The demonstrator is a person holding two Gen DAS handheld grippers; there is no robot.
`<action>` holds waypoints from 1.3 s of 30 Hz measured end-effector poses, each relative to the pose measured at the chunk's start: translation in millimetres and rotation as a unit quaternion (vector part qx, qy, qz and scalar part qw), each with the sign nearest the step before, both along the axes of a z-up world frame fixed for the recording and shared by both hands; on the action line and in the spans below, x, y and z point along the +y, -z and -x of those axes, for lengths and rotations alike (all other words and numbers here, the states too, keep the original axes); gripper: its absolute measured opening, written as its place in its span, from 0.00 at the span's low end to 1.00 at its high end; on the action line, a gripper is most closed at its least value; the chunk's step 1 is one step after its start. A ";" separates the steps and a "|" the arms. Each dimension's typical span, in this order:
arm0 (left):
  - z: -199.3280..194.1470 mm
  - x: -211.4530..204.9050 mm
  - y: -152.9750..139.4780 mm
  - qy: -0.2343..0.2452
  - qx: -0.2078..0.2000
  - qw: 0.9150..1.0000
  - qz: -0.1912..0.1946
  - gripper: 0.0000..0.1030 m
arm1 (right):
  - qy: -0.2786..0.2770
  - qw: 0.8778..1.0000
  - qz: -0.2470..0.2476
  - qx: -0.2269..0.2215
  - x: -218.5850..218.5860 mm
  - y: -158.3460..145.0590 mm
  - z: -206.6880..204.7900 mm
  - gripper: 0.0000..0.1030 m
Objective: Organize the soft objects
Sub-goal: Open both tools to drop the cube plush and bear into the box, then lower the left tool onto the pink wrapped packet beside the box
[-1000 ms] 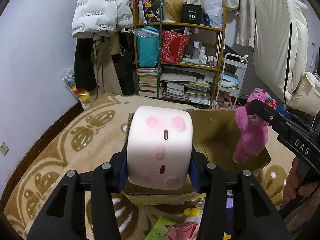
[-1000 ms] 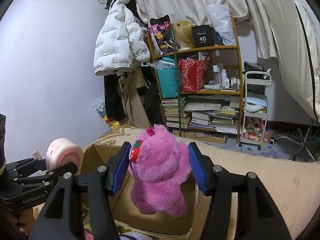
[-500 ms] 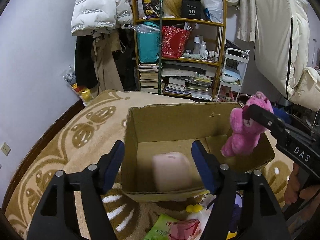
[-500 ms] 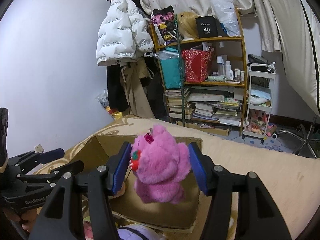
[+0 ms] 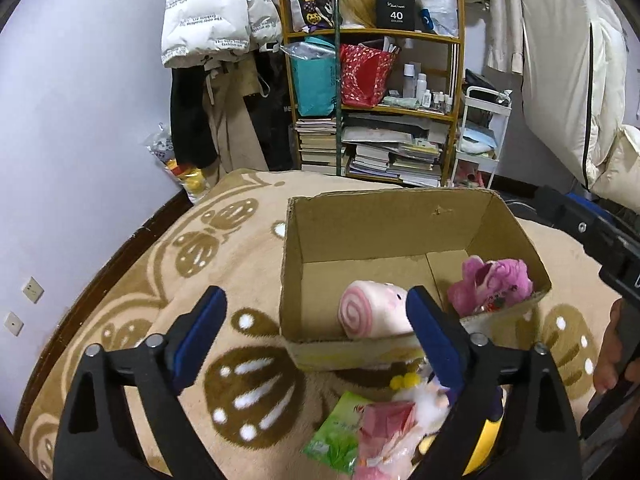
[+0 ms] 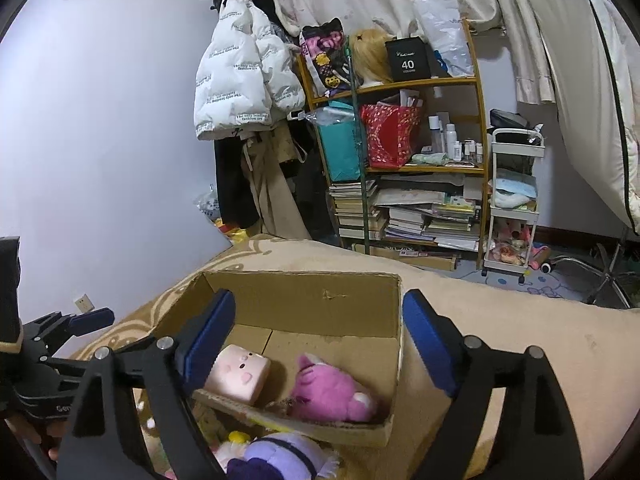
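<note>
Both plushies dropped into cardboard box [image 5: 384, 232], patterned blanket [image 5: 192, 264], cluttered bookshelf [image 5: 384, 92]

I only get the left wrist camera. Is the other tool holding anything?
Observer: No. The right tool is open, with nothing between its fingers.
Operator: Does the pink roll have a face?
Observer: Yes. In the right wrist view, the pink roll toy shows two small eyes and pink cheeks.
Operator: What's the purple bit near the box?
Observer: A purple plush toy, lying just outside the cardboard box, by its near wall.
</note>
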State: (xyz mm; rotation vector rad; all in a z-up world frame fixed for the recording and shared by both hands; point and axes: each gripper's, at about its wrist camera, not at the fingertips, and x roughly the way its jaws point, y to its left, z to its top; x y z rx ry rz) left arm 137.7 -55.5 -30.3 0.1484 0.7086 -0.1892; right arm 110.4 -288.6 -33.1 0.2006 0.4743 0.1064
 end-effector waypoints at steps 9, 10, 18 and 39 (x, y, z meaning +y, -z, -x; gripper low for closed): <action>35.8 10.4 -16.3 -0.008 -0.002 1.000 -0.004 0.96 | 0.008 1.000 -0.007 -0.006 0.0 -18.2 32.4 1.00; 40.4 11.9 -17.8 -0.009 -0.001 1.000 -0.004 0.96 | 0.009 1.000 -0.006 -0.007 -0.3 -17.6 31.8 1.00; 69.5 21.2 -26.9 -0.016 0.006 1.000 -0.011 0.98 | 0.006 1.000 -0.008 0.000 7.3 -26.0 60.8 1.00; 76.8 14.4 5.5 -0.008 0.086 0.996 -0.035 0.98 | -0.018 0.998 -0.001 0.066 26.6 0.4 69.6 1.00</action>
